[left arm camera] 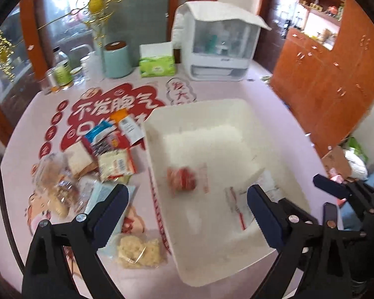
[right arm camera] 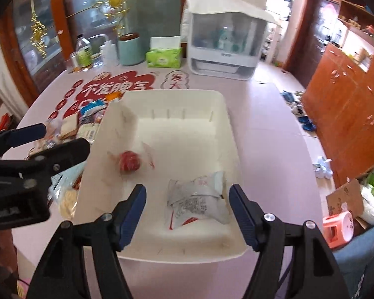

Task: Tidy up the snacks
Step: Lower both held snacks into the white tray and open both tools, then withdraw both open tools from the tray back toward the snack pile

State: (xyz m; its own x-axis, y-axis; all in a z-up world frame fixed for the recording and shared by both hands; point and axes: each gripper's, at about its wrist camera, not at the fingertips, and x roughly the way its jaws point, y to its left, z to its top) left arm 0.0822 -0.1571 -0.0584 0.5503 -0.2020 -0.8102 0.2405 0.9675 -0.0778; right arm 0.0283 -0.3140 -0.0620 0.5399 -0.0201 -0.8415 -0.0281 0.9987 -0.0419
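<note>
Between our right gripper's (right arm camera: 187, 206) fingers, which stand wide apart and hold nothing, lies a silvery snack packet (right arm camera: 199, 199) on the floor of the white bin (right arm camera: 107, 124), just beyond the fingertips. Ahead and to the left of those fingers, a red wrapped snack (right arm camera: 129, 160) also rests inside the bin. We judge the task only begun: two snacks are in, and most are left. Our left gripper (left arm camera: 187, 199) is likewise spread open and empty, its right finger over the bin's near corner, its left finger over the counter (left arm camera: 274, 94). Beyond and to the left of that left finger sits the pile of loose snacks (left arm camera: 99, 154), while a pale crumbly packet (left arm camera: 139, 251) lies just beside it, on its inner side, near the bin wall. All of these wait outside the bin
</note>
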